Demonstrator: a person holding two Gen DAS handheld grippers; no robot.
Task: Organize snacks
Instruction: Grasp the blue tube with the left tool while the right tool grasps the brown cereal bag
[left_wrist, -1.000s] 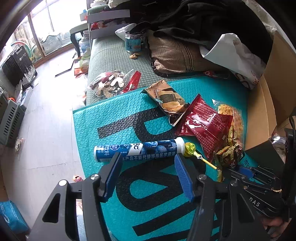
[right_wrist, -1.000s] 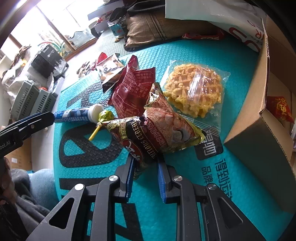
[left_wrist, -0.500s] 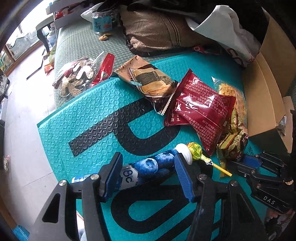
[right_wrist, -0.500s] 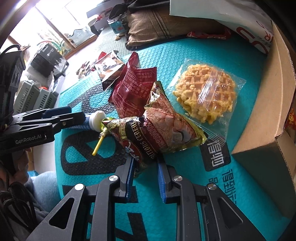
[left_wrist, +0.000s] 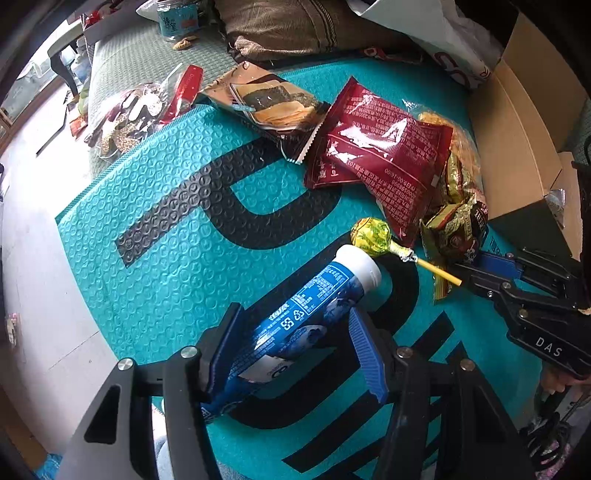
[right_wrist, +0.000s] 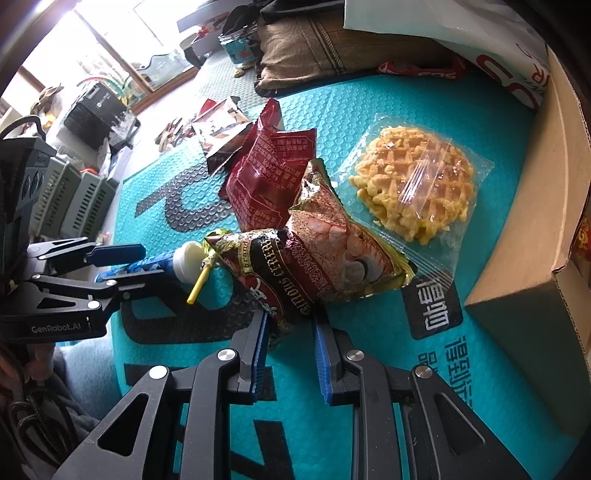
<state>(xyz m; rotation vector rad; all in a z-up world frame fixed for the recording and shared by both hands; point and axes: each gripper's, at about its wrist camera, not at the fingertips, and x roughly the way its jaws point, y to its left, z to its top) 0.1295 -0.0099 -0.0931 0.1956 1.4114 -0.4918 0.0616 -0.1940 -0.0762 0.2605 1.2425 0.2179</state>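
Cardboard box (right_wrist: 524, 258) right of the right gripper (right_wrist: 290, 354), which pinched a snack bag (right_wrist: 314, 258), possibly held something red. The left gripper (left_wrist: 295, 350), half-open, straddled the tube (left_wrist: 314, 306), cap pointing away.

The teal bubble mat (left_wrist: 155, 206) lies bare from 9 to 11 o'clock of the left wrist view, a wide lane for a gripper. At 6 o'clock the blue tube (left_wrist: 314, 306) lies slantwise between the left gripper (left_wrist: 295, 343) fingers, its white cap touching the lollipop (left_wrist: 373, 236). From 12 to 2 o'clock the dark red packet (left_wrist: 380, 147) and brown wafer packet (left_wrist: 269, 103) crowd together. The cardboard box (left_wrist: 517, 122) walls off 2 to 3 o'clock. In the right wrist view, the waffle bag (right_wrist: 413, 184) fills 1 o'clock; bare mat remains at 5 o'clock.
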